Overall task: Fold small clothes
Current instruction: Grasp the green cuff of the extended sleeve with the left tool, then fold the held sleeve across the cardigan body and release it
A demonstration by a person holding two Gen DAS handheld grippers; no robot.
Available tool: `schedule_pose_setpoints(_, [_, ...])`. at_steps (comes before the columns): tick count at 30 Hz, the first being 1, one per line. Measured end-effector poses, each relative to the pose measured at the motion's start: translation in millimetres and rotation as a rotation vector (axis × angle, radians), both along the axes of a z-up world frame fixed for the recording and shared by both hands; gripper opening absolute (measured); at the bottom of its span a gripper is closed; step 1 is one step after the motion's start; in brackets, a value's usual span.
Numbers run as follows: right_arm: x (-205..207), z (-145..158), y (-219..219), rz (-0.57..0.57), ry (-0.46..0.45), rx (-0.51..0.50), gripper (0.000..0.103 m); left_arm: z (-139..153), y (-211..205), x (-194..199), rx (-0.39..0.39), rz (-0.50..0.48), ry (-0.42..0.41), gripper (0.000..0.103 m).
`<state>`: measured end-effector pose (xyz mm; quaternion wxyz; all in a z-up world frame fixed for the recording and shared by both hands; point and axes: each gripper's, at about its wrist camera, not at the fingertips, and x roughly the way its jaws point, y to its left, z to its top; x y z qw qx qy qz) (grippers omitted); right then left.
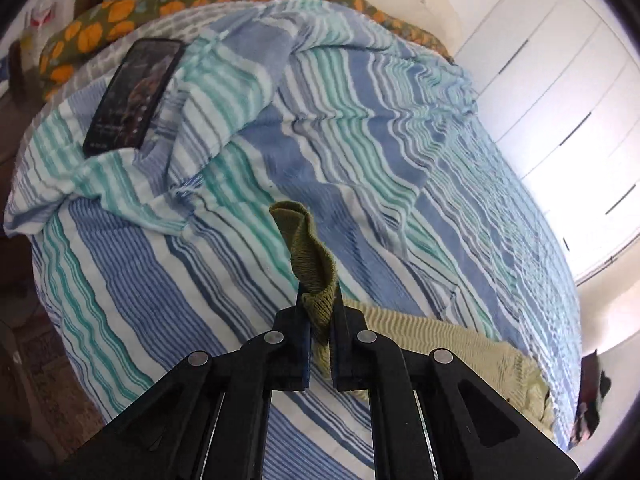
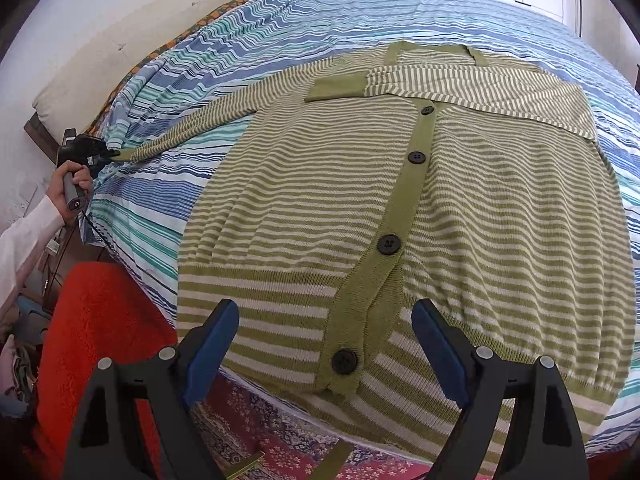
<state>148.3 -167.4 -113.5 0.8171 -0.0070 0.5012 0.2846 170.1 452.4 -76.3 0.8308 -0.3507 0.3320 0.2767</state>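
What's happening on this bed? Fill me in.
A person with a gripper in each hand is folding a green striped cardigan spread buttoned on a striped bedspread. The left gripper is shut on the olive cuff of one sleeve, which is stretched out to the side. The other sleeve already lies folded across the chest. The right gripper hangs open above the hem, holding nothing. A phone lies on the rumpled bedspread near the pillows.
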Motion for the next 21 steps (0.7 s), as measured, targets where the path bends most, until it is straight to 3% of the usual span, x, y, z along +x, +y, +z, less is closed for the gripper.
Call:
schedule_pose_setpoints(4, [1, 21, -27, -0.055, -0.066, 0.039, 0.088, 62, -79, 55, 0.134, -0.207, -0.022, 0.005])
schedule_pose_setpoints(8, [3, 42, -74, -0.15, -0.144, 0.076, 0.088, 108, -190, 107, 0.178, -0.442, -0.067, 0.005])
schedule_pose_setpoints(11, [0, 49, -115, -0.233, -0.187, 0.088, 0.088, 128, -287, 145, 0.194, -0.634, -0.102, 0.005])
schedule_pose_setpoints(15, [-8, 51, -163, -0.328, -0.213, 0.095, 0.088, 122, -400, 193, 0.221, -0.776, -0.069, 0.005])
schedule_pose_setpoints(21, [-8, 49, -218, -0.457, -0.165, 0.247, 0.088, 74, -522, 230, 0.2, -0.818, 0.0, 0.005])
